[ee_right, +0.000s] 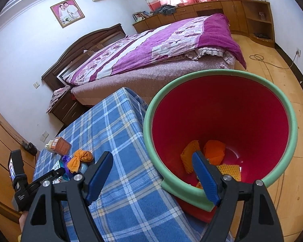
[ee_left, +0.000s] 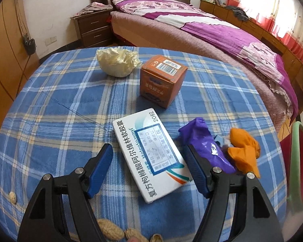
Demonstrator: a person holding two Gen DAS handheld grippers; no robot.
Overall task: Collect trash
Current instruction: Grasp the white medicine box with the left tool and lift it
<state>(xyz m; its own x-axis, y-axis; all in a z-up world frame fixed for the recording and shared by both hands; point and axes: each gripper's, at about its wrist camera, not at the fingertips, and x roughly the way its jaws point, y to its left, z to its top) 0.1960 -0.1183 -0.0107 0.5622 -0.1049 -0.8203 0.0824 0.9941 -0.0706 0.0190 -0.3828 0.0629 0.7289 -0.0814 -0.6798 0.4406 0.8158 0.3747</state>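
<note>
- left gripper point(ee_left: 148, 168) fingers spread wide, straddling the flat white cardboard medicine box point(ee_left: 149, 153), touching nothing; long axis runs roughly along the fingers
- crinkly purple wrapper point(ee_left: 202, 143) just right
- right gripper point(ee_right: 152, 174) wide, empty, over the red plastic bin with green rim point(ee_right: 220, 119) beside the checked blue worktop point(ee_left: 50, 121)

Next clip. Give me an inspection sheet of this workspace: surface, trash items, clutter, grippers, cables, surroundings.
Surface: table under a blue plaid cloth.
Job's things: white medicine box, orange box, crumpled yellow wrapper, purple bag, orange bag; red bin beside the table, with orange scraps inside.
Clutter: peanut shells at the near edge.
Grippers: left gripper open, fingers astride the medicine box; right gripper open, empty, over the bin's rim.
Cables: a cord on the floor.
Surroundings: bed, nightstand.
</note>
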